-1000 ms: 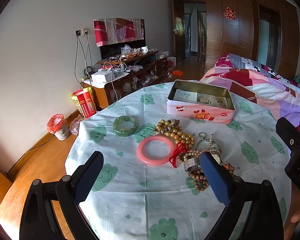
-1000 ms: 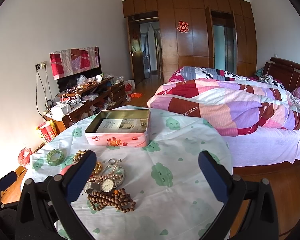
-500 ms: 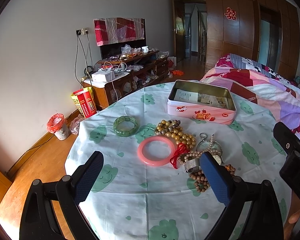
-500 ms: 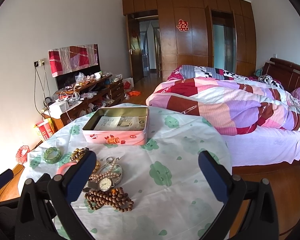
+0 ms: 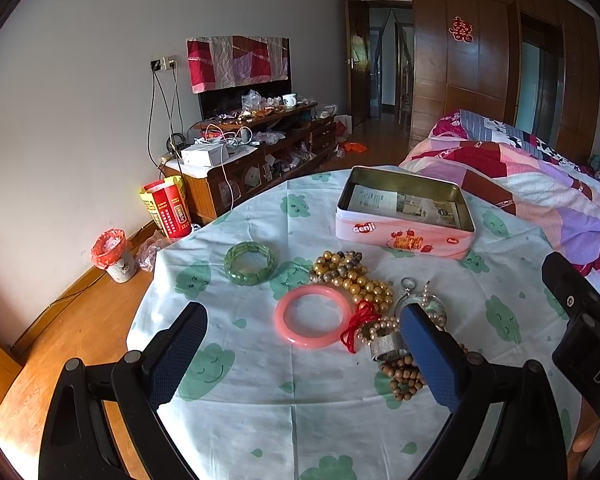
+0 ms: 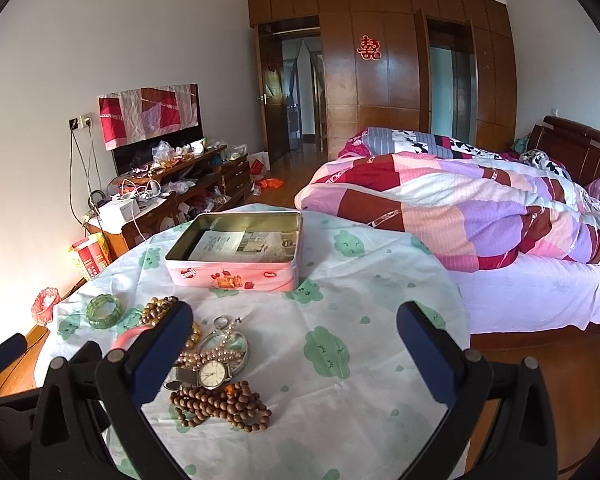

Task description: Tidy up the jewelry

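Both of your tools are spread wide and hold nothing: the left tool hovers over the near left part of the desk, the right tool over its near right part. All the jewelry lies loose on the cloth, and the open tin, which sits toward the far edge, holds only paper, so the sorting seems barely begun. The pink bangle lies flat just ahead of your left tool and looks like the easiest first pick; bring one finger inside the ring and one outside, close on the band, and lift straight up, because a red cord touches its right side and may drag the tangle along. The green bracelet sits apart toward the left edge and should come away cleanly. The gold beads, the watch and the wooden beads overlap in a heap near the front edge; take them one strand at a time with your right tool. There is open cloth to the right of the heap for your right tool to swing through, but the desk rim is close on the left, so keep carries low and inward toward the tin.
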A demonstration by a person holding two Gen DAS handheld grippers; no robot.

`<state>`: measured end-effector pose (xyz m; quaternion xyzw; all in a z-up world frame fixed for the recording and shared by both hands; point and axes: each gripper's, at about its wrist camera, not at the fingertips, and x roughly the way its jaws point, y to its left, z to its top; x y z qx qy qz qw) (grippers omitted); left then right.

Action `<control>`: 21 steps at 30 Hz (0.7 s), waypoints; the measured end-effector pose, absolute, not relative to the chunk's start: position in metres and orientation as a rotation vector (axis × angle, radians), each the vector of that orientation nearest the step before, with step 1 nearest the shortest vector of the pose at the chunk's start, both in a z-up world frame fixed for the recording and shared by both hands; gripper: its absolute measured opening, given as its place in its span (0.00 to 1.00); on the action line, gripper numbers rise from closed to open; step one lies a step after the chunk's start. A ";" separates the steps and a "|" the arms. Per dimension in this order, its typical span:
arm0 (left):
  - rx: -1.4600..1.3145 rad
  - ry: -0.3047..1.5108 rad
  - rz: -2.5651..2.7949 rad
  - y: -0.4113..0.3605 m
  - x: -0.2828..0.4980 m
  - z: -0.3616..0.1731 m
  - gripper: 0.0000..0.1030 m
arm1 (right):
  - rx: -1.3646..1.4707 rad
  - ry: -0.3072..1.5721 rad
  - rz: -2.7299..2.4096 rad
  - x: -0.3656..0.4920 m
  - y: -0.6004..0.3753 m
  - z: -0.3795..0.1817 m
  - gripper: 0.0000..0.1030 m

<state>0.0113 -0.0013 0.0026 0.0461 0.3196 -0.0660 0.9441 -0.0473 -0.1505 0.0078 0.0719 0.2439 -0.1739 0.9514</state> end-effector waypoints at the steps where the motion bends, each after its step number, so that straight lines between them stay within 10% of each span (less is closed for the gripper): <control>1: 0.093 0.652 -0.135 -0.001 0.012 0.003 0.94 | 0.146 0.496 -0.353 -0.047 -0.150 0.008 1.00; 13: 0.065 0.715 -0.168 0.007 0.015 -0.002 0.94 | 0.159 0.485 -0.277 -0.048 -0.157 0.009 0.99; 21: 0.121 0.706 -0.109 0.012 0.005 -0.010 0.94 | 0.203 0.528 -0.236 -0.057 -0.173 -0.004 0.80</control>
